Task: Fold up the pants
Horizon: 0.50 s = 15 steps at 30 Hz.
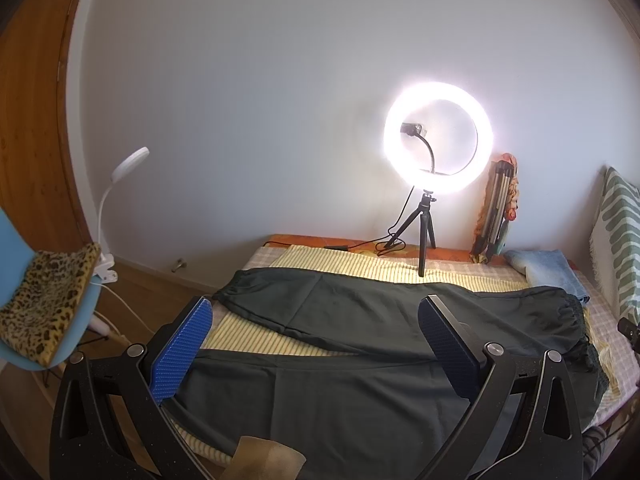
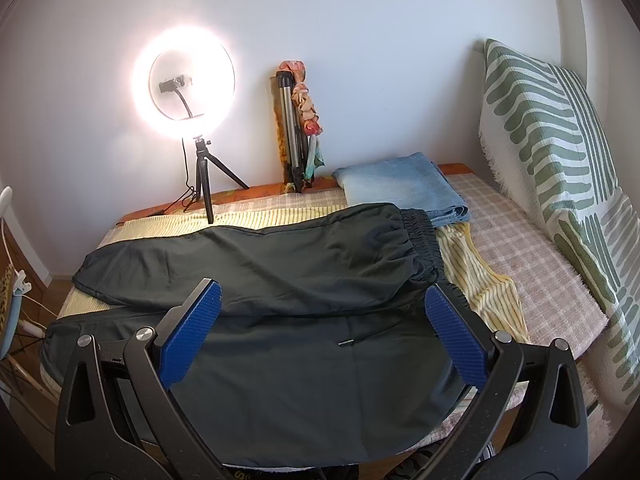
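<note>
1. Dark pants (image 1: 360, 312) spread flat across the bed (image 2: 532, 264), lying on a yellow striped cloth (image 1: 256, 336), legs running toward the left and elastic waistband (image 2: 420, 236) at the right
2. Far leg angled away from the near leg, with a wedge of the striped cloth showing between them on the left
3. Near leg reaching the bed's front edge and hanging slightly over it in the right wrist view
4. Left tongs (image 1: 316, 320) released, blue-padded fingers (image 1: 182, 350) spread wide above the near leg, gripping nothing; whether the tips touch the fabric cannot be told
5. Right tongs (image 2: 324, 308) likewise released, fingers (image 2: 192, 332) wide apart over the seat of the pants near the waistband, holding nothing
6. Lit ring light (image 1: 438, 138) on a small black tripod (image 1: 422, 228) standing at the far edge of the bed against the white wall, its cable (image 1: 372, 244) trailing left
7. Folded tripod (image 2: 290, 128) with a patterned scarf (image 2: 308, 116) draped on it leaning on the wall just right of the ring light
8. Folded light-blue jeans (image 2: 404, 188) lying beyond the waistband, close to it
9. Green-and-white patterned pillow (image 2: 556, 140) propped at the right end of the bed
10. Blue chair (image 1: 16, 240) with a leopard-print cushion (image 1: 44, 304) and a white clip-on lamp (image 1: 120, 184) standing left of the bed, by a wooden door (image 1: 36, 100)
</note>
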Motion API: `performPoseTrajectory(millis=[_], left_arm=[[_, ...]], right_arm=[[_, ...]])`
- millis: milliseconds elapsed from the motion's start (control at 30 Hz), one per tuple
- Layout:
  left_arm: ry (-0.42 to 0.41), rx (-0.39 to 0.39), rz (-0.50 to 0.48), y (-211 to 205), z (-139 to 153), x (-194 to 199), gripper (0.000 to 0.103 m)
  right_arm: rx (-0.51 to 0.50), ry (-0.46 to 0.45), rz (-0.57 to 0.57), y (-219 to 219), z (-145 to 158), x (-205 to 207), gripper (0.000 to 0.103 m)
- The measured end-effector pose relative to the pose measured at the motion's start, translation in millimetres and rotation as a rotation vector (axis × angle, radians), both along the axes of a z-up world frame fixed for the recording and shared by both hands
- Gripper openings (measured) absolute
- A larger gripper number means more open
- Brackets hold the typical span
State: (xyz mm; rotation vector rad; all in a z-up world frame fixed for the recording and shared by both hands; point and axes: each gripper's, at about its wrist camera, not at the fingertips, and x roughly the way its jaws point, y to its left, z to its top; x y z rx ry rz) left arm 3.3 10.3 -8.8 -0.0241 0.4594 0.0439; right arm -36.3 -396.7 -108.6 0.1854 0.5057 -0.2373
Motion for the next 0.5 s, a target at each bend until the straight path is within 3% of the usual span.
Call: performPoseTrajectory(millis=[300, 500], left_arm=[[0.057, -0.041, -0.021, 15, -16, 14, 0.103], [0.099, -0.043, 0.006, 36, -32, 23, 0.102]], right_arm=[[0.003, 0.018, 0.019, 2, -4, 14, 0.103], [-0.053, 0.028, 0.089, 10, 3, 35, 0.103]])
